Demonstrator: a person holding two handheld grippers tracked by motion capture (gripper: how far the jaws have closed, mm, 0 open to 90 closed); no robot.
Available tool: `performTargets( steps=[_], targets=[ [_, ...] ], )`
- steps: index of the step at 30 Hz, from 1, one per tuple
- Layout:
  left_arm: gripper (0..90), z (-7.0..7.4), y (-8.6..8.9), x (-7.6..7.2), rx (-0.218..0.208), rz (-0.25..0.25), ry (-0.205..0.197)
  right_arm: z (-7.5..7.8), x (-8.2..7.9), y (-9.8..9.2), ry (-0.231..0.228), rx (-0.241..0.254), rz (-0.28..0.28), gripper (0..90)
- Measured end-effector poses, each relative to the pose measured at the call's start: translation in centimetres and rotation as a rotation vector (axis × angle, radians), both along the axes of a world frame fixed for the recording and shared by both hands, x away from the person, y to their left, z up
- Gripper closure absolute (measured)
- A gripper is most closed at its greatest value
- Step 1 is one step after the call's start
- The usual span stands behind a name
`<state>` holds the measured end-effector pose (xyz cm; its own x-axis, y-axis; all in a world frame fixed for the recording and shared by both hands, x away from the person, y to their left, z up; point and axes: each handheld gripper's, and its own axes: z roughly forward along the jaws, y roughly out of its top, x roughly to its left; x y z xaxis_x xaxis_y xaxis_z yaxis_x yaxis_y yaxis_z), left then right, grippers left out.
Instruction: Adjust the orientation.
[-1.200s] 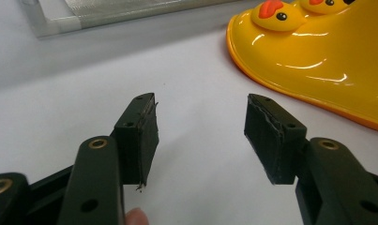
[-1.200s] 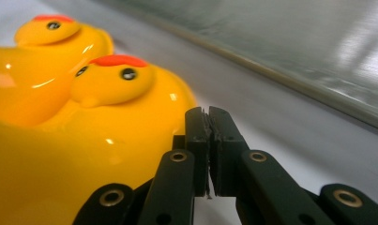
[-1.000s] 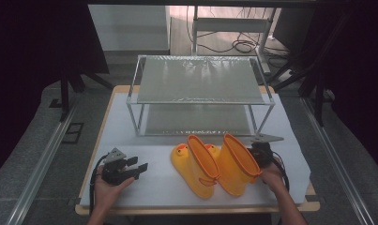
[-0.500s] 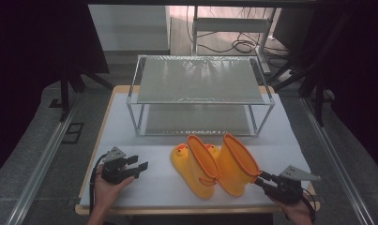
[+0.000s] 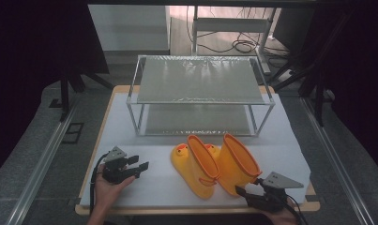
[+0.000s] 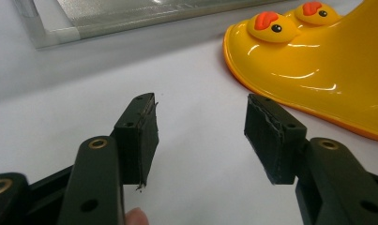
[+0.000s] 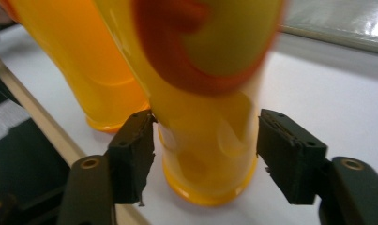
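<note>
Now we have both the left gripper (image 5: 136, 167) and the right gripper (image 5: 245, 191), whose jaws have just been opening, released at the desk's (image 5: 290, 140) near edge, and next, we judge, comes lifting the yellow boots (image 5: 217, 164) toward the wire rack (image 5: 200, 101).

A lab or test room set up for recording: a white-covered surface (image 5: 144, 187) ringed by black curtains (image 5: 36, 42), metal rails (image 5: 41, 159) along grey floor mats, loose cables (image 5: 245, 46) behind, and a bare metal-framed rack (image 5: 200, 101)

My left gripper (image 5: 136, 167) rests low in my hand, jaws apart and empty. My right gripper (image 5: 245, 193), jaws just opening, sits at the near edge, pads parted.
</note>
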<state>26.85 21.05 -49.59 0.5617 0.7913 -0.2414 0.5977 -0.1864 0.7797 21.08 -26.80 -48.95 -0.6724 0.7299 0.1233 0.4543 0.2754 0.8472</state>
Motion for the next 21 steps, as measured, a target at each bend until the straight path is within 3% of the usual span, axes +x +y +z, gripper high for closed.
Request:
performTargets(
  steps=[2,8,15,21],
  targets=[
    [44.1,0.0,0.1,0.0,-0.001,0.001,0.001,-0.1,0.3,0.4,-0.013,-0.029,0.0,47.4],
    [44.1,-0.1,-0.2,0.1,0.002,-0.003,0.003,-0.1,0.9,0.6,-0.021,-0.025,0.038,64.7],
    [44.1,-0.1,-0.3,0.2,0.004,-0.006,0.006,-0.3,1.5,2.2,-0.054,-0.034,0.061,65.4],
    [44.1,-0.3,-0.4,0.2,0.006,-0.009,0.009,-0.2,1.5,3.1,-0.083,-0.059,-0.003,62.2]
  ],
)
